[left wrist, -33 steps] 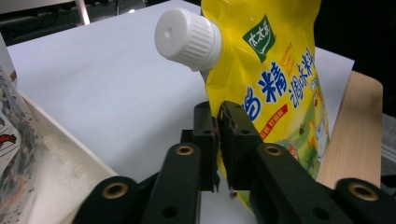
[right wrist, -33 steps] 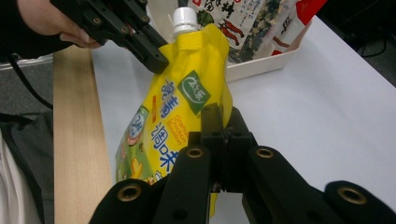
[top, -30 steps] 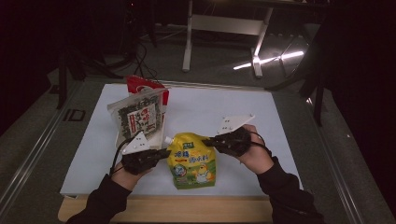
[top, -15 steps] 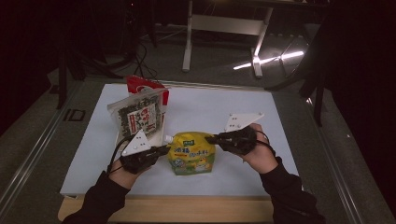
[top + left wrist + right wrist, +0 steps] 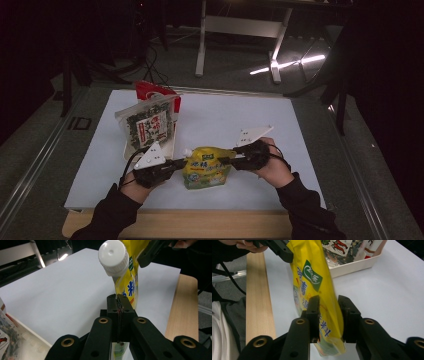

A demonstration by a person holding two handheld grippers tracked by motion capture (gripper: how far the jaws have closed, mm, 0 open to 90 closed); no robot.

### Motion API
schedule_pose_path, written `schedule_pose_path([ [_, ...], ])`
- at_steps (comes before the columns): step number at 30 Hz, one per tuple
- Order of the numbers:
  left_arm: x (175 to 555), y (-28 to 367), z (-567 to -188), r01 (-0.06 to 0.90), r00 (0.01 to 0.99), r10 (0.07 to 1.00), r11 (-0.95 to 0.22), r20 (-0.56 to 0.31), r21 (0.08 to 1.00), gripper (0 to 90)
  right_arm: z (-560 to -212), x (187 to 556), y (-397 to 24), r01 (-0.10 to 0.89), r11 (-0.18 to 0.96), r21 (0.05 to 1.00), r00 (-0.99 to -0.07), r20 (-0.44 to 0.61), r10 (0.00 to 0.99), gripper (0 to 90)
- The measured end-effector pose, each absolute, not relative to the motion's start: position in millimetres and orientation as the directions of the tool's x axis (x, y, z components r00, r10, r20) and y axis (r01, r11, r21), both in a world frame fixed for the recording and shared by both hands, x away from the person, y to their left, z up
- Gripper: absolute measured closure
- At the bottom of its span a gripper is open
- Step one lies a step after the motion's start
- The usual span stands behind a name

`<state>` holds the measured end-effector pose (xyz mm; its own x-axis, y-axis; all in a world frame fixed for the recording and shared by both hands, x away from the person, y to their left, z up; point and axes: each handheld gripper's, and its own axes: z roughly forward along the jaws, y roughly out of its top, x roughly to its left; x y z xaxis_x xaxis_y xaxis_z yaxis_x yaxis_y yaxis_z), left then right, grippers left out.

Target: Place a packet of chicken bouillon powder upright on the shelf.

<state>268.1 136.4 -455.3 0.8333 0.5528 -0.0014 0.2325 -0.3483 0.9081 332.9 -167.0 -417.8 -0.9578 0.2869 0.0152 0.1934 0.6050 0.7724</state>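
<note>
Both grippers flank the yellow pouch (image 5: 206, 167): left gripper (image 5: 119, 305) pinches its edge, right gripper (image 5: 329, 315) has just been opening, seemingly loose.

Dim room surrounds a brightly lit white table (image 5: 225, 120); a glare streak crosses the floor (image 5: 290, 64) behind. Gripper views are sharp, the near jaws soft.

Obstacle: white tray (image 5: 170, 145) holding upright snack packets (image 5: 147, 125), just behind and left of the yellow pouch (image 5: 206, 167). Free: white bench (image 5: 225, 120) surface behind and right of the pouch; narrow strip in front, before the wooden edge (image 5: 200, 225).
</note>
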Motion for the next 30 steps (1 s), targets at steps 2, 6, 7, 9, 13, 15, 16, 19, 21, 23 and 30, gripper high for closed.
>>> schedule_pose_path([
  [2,268,137,-456,0.232,0.838,0.545,-0.341,-0.01,0.911,90.0,-419,335,-168,0.194,0.604,0.773,-0.962,0.03,0.271,73.1],
  [6,267,138,-456,0.231,0.844,0.536,-0.342,-0.012,0.911,90.0,-424,339,-169,0.187,0.621,0.761,-0.967,0.033,0.251,73.3],
  [7,267,138,-456,0.23,0.843,0.537,-0.343,-0.011,0.911,90.0,-426,340,-169,0.189,0.628,0.755,-0.968,0.036,0.249,74.2],
  [9,266,137,-456,0.228,0.842,0.54,-0.345,-0.006,0.91,90.0,-429,341,-167,0.188,0.635,0.749,-0.969,0.037,0.244,76.7],
  [13,266,137,-456,0.227,0.841,0.54,-0.347,-0.004,0.91,89.9,-429,340,-167,0.172,0.644,0.746,-0.973,0.026,0.23,81.5],
  [15,266,137,-456,0.228,0.842,0.54,-0.347,-0.005,0.91,89.9,-428,339,-167,0.163,0.654,0.739,-0.975,0.017,0.223,85.3],
  [16,266,137,-456,0.229,0.841,0.542,-0.349,-0.004,0.909,89.9,-427,338,-166,0.155,0.661,0.735,-0.976,0.009,0.218,87.9],
  [19,267,138,-455,0.233,0.839,0.544,-0.351,-0.005,0.907,89.9,-426,336,-164,0.143,0.67,0.729,-0.977,-0.004,0.213,89.1],
  [21,268,140,-454,0.244,0.838,0.546,-0.344,-0.019,0.907,89.6,-424,333,-163,0.14,0.663,0.735,-0.977,-0.004,0.211,89.6],
  [23,268,143,-455,0.248,0.835,0.549,-0.327,-0.03,0.912,88.0,-421,331,-163,0.137,0.649,0.748,-0.979,0.0,0.206,89.6],
  [30,266,149,-457,0.243,0.835,0.549,-0.297,-0.043,0.924,62.3,-408,326,-161,0.111,0.638,0.762,-0.98,-0.023,0.198,89.9],
])
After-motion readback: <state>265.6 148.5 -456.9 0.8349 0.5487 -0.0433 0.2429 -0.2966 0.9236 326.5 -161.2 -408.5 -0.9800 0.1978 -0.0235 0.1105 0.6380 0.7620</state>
